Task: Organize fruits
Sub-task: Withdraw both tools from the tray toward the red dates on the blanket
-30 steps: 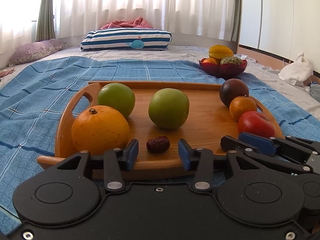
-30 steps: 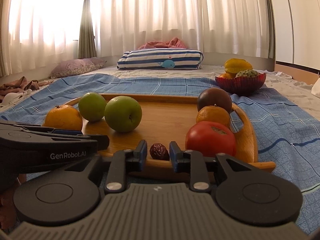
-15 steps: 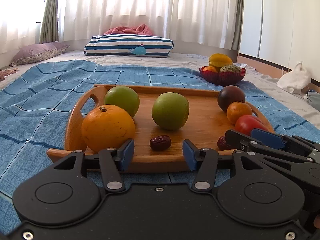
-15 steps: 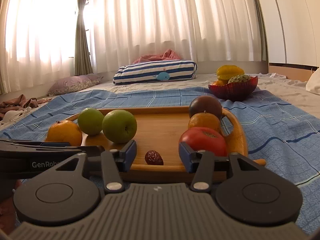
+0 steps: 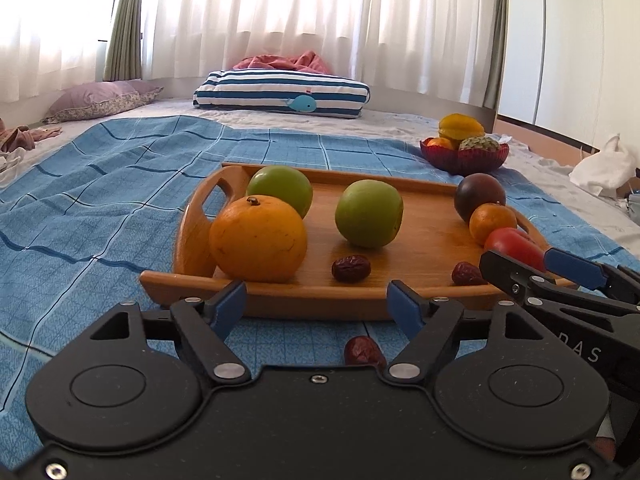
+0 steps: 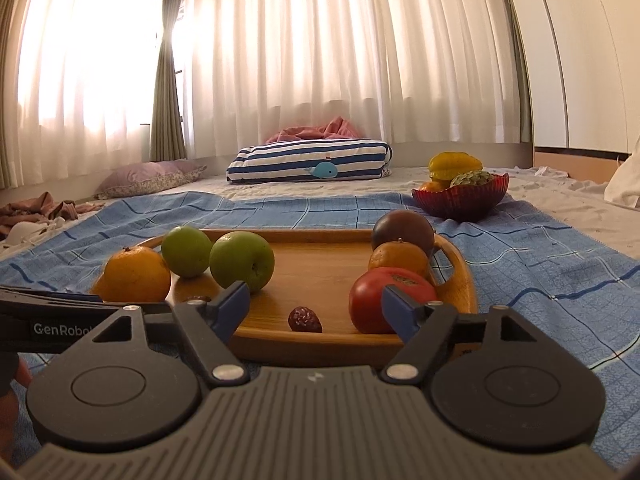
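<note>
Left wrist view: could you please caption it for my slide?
Open left gripper faces a wooden tray of fruit; one red date lies off-tray.

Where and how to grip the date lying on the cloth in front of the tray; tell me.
Grip the date across its short middle, coming from above with the open left gripper, since it lies flat on the cloth, clear of the tray. It is small and wrinkled, so narrow the gap first. Its near end is hidden behind the gripper body.
</note>
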{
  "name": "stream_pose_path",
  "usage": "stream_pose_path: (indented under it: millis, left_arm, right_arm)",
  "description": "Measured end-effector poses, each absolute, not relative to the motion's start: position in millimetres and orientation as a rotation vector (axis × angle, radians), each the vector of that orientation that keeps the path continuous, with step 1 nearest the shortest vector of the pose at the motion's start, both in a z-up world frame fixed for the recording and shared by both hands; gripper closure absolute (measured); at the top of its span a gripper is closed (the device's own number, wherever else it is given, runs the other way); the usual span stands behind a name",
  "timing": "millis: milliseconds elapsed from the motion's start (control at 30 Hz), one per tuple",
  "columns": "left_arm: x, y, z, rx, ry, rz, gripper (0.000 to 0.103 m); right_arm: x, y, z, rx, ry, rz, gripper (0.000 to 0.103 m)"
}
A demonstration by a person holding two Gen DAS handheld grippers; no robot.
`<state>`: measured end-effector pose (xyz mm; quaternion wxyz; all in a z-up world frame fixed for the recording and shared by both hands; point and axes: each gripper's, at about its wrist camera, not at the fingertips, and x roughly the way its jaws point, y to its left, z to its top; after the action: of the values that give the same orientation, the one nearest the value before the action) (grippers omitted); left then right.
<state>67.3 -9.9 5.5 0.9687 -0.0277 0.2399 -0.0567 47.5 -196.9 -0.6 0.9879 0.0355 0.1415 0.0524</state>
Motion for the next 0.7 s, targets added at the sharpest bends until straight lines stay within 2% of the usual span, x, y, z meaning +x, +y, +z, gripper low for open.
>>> stream_pose_path:
  millis: [200, 700]
  left_arm:
    - [58, -13, -1, -0.03, 0.495, -0.12, 0.021]
    - [50, -18, -13, -0.008, 0.507, -0.116, 0.018]
  right_arm:
    - [38, -199, -2, 0.065, 0.298, 0.119, 0.013]
    - [25, -199, -19, -0.006, 0.338, 0.107, 0.011]
